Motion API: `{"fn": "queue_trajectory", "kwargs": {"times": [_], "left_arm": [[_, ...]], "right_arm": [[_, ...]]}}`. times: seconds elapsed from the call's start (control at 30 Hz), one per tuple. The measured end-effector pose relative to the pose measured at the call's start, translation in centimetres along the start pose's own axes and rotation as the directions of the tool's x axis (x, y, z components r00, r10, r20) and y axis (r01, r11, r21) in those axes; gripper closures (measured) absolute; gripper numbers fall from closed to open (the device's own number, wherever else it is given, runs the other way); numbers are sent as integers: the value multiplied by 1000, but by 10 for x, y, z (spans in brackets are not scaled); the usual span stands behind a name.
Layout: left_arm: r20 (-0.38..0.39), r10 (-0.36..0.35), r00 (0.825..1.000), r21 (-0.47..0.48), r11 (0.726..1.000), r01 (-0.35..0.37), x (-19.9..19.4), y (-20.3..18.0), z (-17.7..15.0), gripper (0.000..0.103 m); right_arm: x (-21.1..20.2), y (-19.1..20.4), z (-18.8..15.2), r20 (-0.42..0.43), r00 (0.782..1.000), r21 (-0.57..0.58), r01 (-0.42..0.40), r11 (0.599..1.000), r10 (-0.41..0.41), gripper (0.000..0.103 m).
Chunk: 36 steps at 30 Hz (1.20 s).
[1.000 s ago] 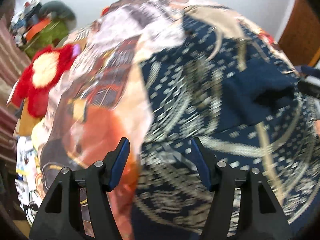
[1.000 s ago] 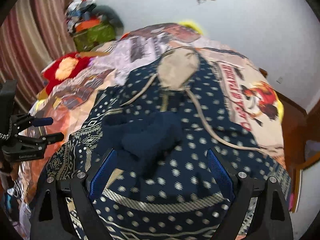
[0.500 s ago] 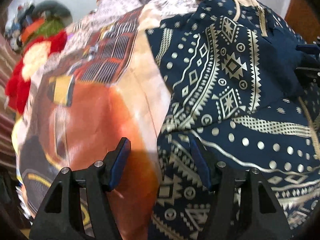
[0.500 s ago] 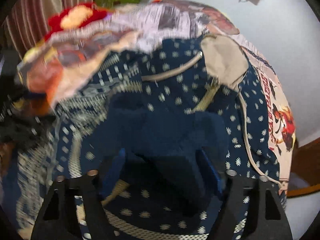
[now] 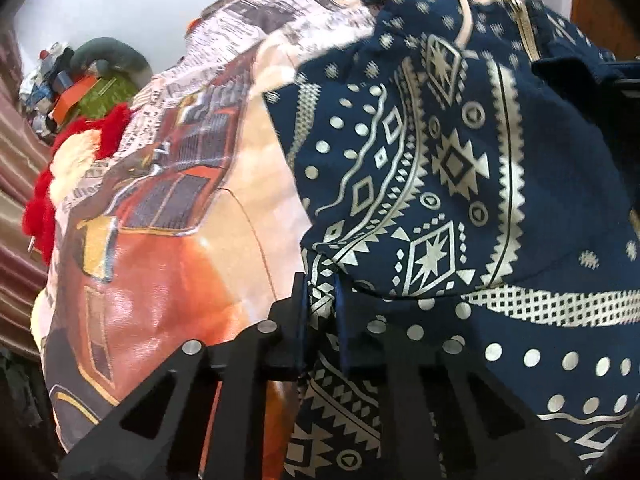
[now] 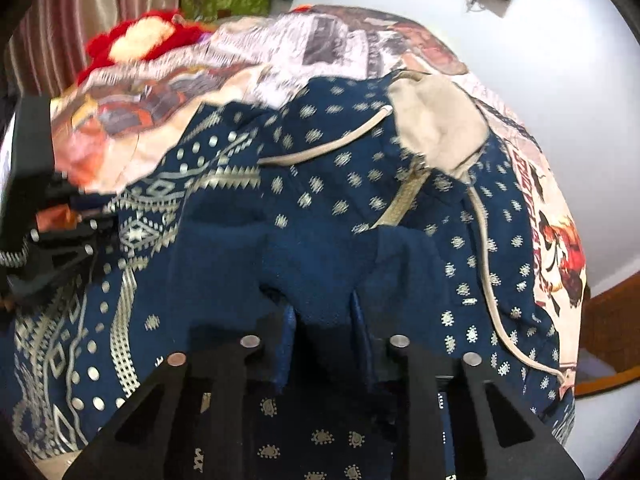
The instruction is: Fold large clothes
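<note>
1. Both grippers have dropped onto the cloth since a second ago, and their jaws, wide apart then, are closing

2. One navy blue garment with silver-white geometric print (image 5: 440, 168) lies spread over one bed cover printed with an orange car (image 5: 152, 264); its beige hooded end points toward the white wall, its long axis running away from the cameras

3. Left gripper (image 5: 320, 300) pinches the garment's patterned side edge between its two pads

4. Right gripper (image 6: 322, 316) has a plain navy fold bunched between its pads, which press on it

5. One red and cream plush toy (image 6: 140, 38) lies at the bed's far corner, beside striped curtains (image 6: 56, 36)
</note>
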<state>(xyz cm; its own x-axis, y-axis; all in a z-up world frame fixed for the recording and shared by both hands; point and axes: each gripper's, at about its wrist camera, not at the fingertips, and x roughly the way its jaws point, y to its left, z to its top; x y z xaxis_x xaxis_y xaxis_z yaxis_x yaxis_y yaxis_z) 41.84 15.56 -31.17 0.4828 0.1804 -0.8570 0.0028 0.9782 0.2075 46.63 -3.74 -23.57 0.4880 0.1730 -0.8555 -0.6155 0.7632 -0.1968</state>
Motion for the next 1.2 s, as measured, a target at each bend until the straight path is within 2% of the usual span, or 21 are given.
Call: {"fn": "queue_trajectory", "kwargs": {"times": [0.1, 0.2, 0.4, 0.6, 0.73, 0.83, 0.93, 1.0, 1.03, 1.07, 1.1, 1.13, 1.2], "left_arm": [[19, -13, 1000, -81, 997, 14, -16, 17, -2, 92], [39, -12, 999, -115, 993, 16, -27, 31, -4, 92], [25, -54, 998, -100, 993, 57, -34, 32, -5, 92], [-46, -75, 996, -129, 989, 68, -22, 30, -8, 92], [-103, -108, 989, -170, 981, 90, -6, 37, -16, 91], [-95, -146, 985, -194, 973, 126, -4, 41, -21, 91], [-97, -149, 984, -185, 974, 129, -3, 41, -23, 89], [-99, -142, 985, -171, 978, 124, -2, 38, -23, 87], [-99, -138, 985, -162, 979, 121, -1, 37, -23, 86], [-99, -135, 986, -154, 981, 118, 0, 35, -22, 85], [-98, -132, 986, -147, 982, 117, 1, 34, -22, 84], [-96, -131, 987, -143, 983, 116, 2, 29, -22, 81], [-91, -132, 987, -129, 984, 119, 3, 25, -22, 76]], "right_arm": [[-16, -14, 1, 50, 999, 74, -17, 997, 13, 84], [-36, -32, -2, 98, 995, 146, -21, 989, 6, 86], [-72, -73, -20, 154, 988, 280, -28, 959, -16, 91], [-90, -116, -47, 148, 988, 389, -21, 921, -40, 92], [-95, -138, -73, 128, 991, 453, -14, 891, -50, 92], [-92, -152, -90, 100, 995, 504, -24, 863, -31, 91], [-88, -160, -99, 96, 995, 536, -65, 842, 15, 90], [-82, -166, -99, 76, 996, 559, -87, 824, 54, 84], [-79, -167, -99, 69, 995, 568, -94, 818, 66, 69], [-75, -168, -98, 67, 995, 578, -99, 810, 75, 44], [-73, -168, -98, 78, 994, 588, -106, 802, 75, 33], [-71, -168, -98, 105, 992, 598, -122, 792, 73, 27], [-62, -167, -96, 110, 989, 610, -145, 779, 98, 27]]}}
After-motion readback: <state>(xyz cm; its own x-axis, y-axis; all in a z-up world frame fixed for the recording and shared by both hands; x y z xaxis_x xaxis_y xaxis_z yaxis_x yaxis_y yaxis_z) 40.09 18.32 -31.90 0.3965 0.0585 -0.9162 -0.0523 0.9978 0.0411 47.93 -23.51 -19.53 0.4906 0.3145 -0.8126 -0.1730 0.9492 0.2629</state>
